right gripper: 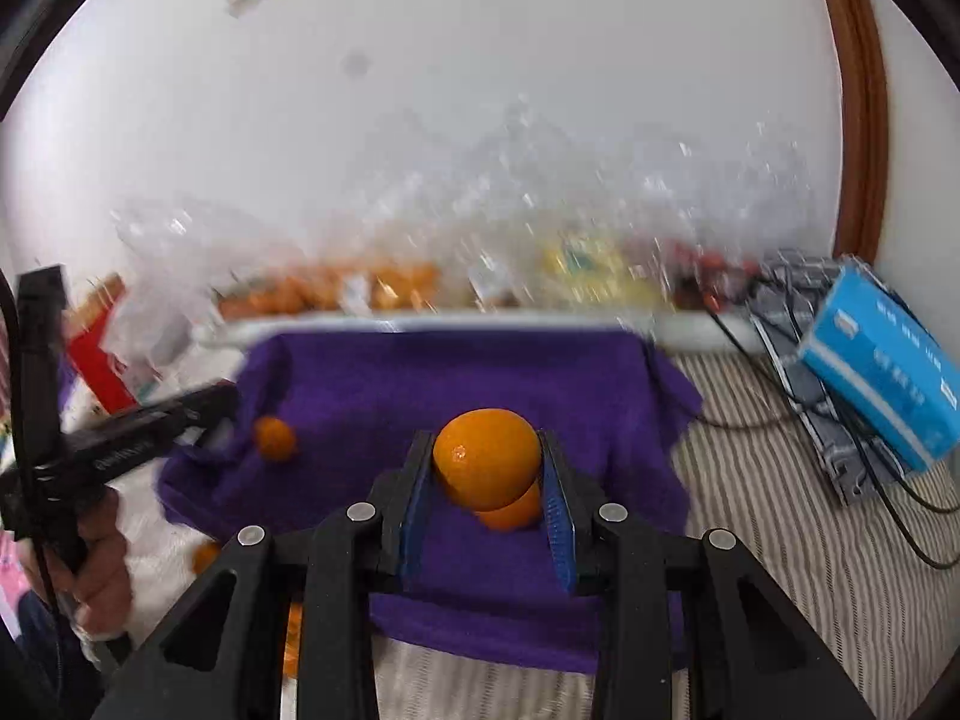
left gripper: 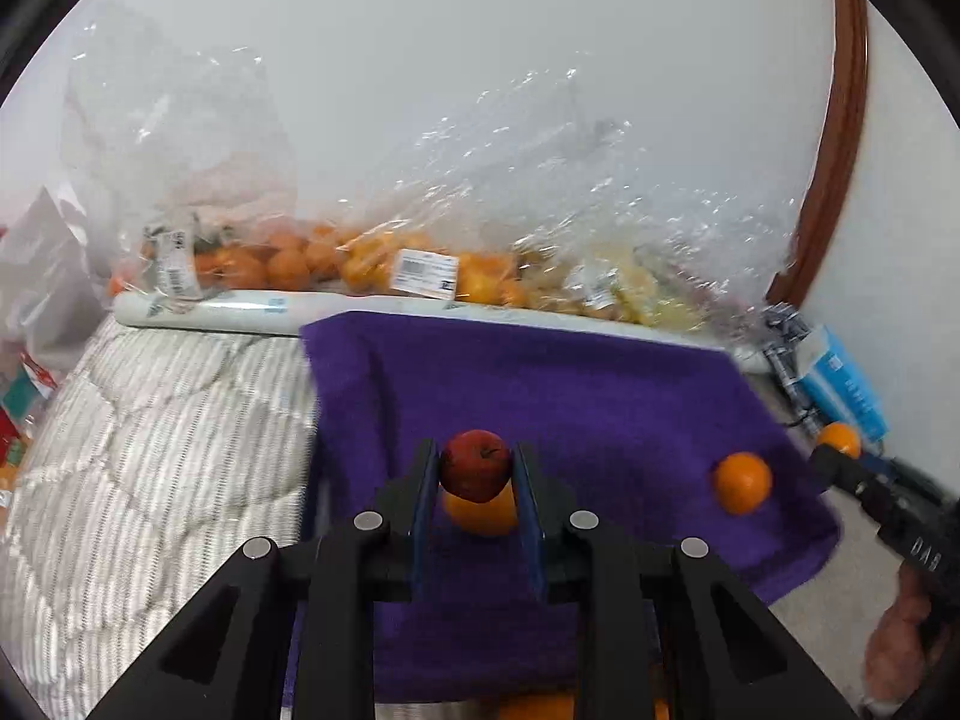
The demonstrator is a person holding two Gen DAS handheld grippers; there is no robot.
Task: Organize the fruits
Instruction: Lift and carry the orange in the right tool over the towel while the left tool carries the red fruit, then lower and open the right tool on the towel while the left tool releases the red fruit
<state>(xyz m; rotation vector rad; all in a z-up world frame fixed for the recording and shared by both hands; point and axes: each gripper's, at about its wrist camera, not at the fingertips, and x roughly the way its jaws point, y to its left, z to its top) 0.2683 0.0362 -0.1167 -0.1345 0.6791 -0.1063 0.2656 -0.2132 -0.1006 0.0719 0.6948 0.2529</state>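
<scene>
The left gripper [left gripper: 477,468] is clenched on a red apple [left gripper: 476,465], held above the purple towel [left gripper: 540,396]; directly beneath the apple an orange [left gripper: 483,516] lies on the towel; a second orange [left gripper: 742,483] rests near the towel's right edge. The right gripper [right gripper: 487,462] grasps a mandarin [right gripper: 487,459] over the same towel, another orange [right gripper: 516,513] lying just under it; beyond the towel's far edge, clear plastic bags of oranges [left gripper: 288,264] line the wall; a blue box [right gripper: 888,360] sits well right of the towel.
</scene>
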